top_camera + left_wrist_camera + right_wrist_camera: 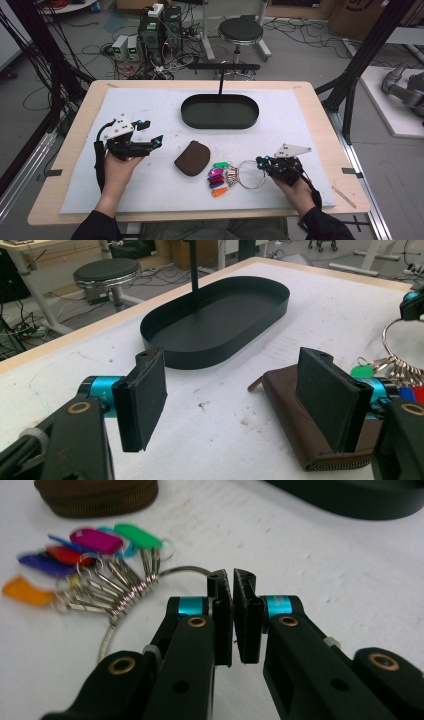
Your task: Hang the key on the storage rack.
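Observation:
A steel key ring [239, 168] carrying several keys and coloured tags [90, 540] lies on the white mat [150, 105], right of centre. My right gripper [260, 161] is shut on the ring's right side; in the right gripper view the wire runs in between the pressed pads [222, 610]. Just left of the keys sits a brown zip pouch [192, 157]. My left gripper [153, 132] hovers left of the pouch, open with nothing between its jaws. In the left gripper view the pouch [280, 400] lies partly behind the right-hand pad [325, 390].
A black oval tray [220, 122] with nothing in it stands at the back centre of the mat, a thin black post [220, 82] rising at its far side. Beyond the table are a stool [241, 31], computers and floor cables. Black frame posts flank the table.

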Available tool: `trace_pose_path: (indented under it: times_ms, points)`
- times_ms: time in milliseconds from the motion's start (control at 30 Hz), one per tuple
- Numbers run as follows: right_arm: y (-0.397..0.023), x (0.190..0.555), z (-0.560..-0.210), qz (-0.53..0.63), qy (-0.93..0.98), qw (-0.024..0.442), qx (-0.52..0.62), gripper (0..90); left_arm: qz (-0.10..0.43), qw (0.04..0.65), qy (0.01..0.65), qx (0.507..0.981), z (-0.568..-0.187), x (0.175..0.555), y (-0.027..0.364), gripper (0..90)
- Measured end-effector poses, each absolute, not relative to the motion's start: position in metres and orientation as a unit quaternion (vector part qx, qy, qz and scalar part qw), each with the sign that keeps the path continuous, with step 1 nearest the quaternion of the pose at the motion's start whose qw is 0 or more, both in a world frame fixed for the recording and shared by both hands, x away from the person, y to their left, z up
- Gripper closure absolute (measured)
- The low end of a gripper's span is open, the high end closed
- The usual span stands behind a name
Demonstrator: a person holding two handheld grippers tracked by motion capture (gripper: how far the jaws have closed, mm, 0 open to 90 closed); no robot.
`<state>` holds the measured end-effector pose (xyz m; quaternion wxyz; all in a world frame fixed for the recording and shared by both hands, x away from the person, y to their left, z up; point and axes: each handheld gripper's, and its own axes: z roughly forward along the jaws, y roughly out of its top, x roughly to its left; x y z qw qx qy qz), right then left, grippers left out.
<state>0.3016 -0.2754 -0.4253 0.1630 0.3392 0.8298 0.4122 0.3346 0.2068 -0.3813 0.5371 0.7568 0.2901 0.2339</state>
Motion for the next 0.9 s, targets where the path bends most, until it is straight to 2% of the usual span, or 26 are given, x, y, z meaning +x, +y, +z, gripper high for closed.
trace_pose_path:
  times_ms: [367,633,900]
  points:
    - [-0.281,0.298,-0.416,0.468,0.798,0.147,0.349,87.7,0.235,0.537,0.286,0.759,-0.381,0.334,0.204,28.9]
    - [-0.282,0.298,-0.416,0.506,0.779,0.081,0.360,87.3,0.235,0.537,0.283,0.759,-0.381,0.334,0.203,28.9]
    - [-0.277,0.300,-0.420,0.490,0.791,0.056,0.362,86.2,0.234,0.538,0.282,0.759,-0.381,0.334,0.202,28.9]
